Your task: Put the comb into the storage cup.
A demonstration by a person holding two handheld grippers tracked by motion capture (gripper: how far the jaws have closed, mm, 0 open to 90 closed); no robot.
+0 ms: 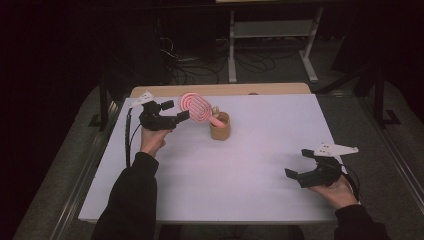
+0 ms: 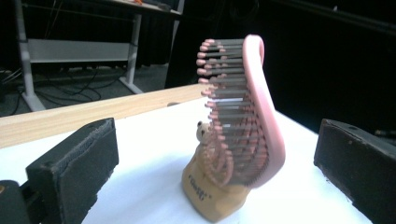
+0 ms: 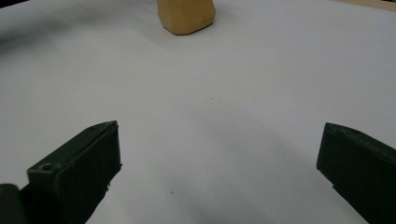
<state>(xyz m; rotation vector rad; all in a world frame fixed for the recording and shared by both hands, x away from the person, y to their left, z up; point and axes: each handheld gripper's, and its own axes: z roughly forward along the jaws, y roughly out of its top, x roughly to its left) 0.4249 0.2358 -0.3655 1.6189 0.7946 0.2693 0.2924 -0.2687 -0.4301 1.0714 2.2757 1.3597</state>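
Standing ahead of my left claw (image 1: pixel 179 110), the pink hairbrush (image 1: pixel 196 108) leans handle-down in the tan cup (image 1: pixel 220 128), between my wide-open jaws yet untouched. My right claw (image 1: pixel 300 164) rests open on the white table (image 1: pixel 240 170), well apart.

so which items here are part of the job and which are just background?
In the job:
- pink hairbrush, handle down in the cup
- tan cup
- left gripper, open beside the brush

Background:
- right gripper, open, on the table's near right
- white table
- metal stand
- floor cables
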